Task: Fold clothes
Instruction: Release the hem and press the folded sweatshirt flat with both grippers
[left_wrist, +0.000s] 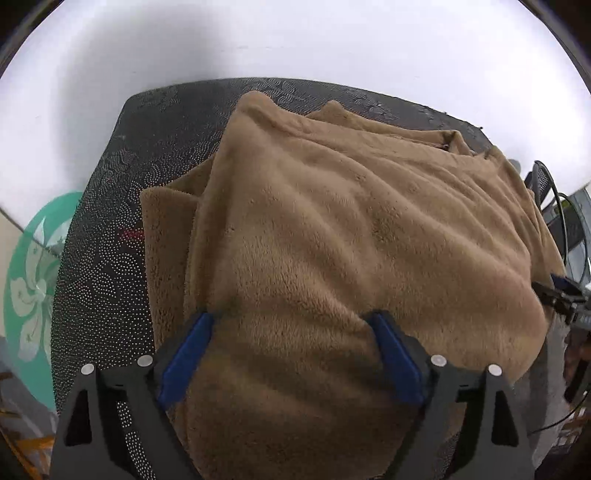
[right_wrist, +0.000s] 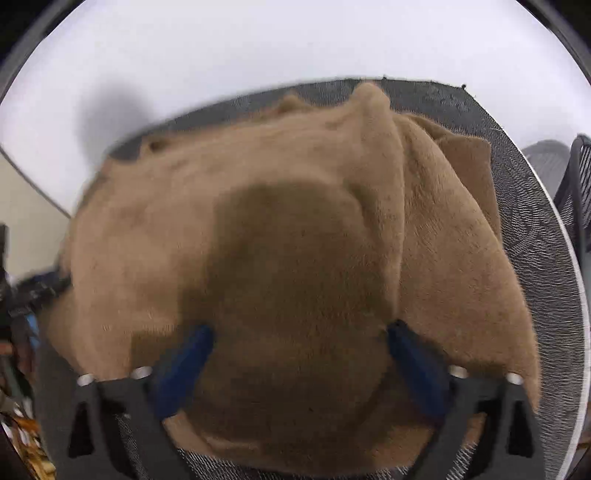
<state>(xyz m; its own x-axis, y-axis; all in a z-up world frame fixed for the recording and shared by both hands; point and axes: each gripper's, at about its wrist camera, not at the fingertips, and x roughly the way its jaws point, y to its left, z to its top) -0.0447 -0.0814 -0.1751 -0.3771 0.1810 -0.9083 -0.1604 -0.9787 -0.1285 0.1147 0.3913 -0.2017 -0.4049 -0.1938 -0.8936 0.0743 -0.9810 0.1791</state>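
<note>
Tan fleece garment (left_wrist: 332, 229) on dotted table (left_wrist: 110, 221)

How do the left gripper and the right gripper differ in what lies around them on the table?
The left gripper stands over the brown garment near its folded layered edge, with patterned dark table beside it; the right gripper stands over a shadowed stretch, with a loose flap on its other side. The left view is sharp, the right blurred. Both are open, blue fingers straddling fabric.

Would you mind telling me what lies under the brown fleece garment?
Under the fleece is a dark dotted table, bare along its left and far edges. An underlayer of fleece pokes out at the left. Whatever lies beneath the middle is covered.
</note>
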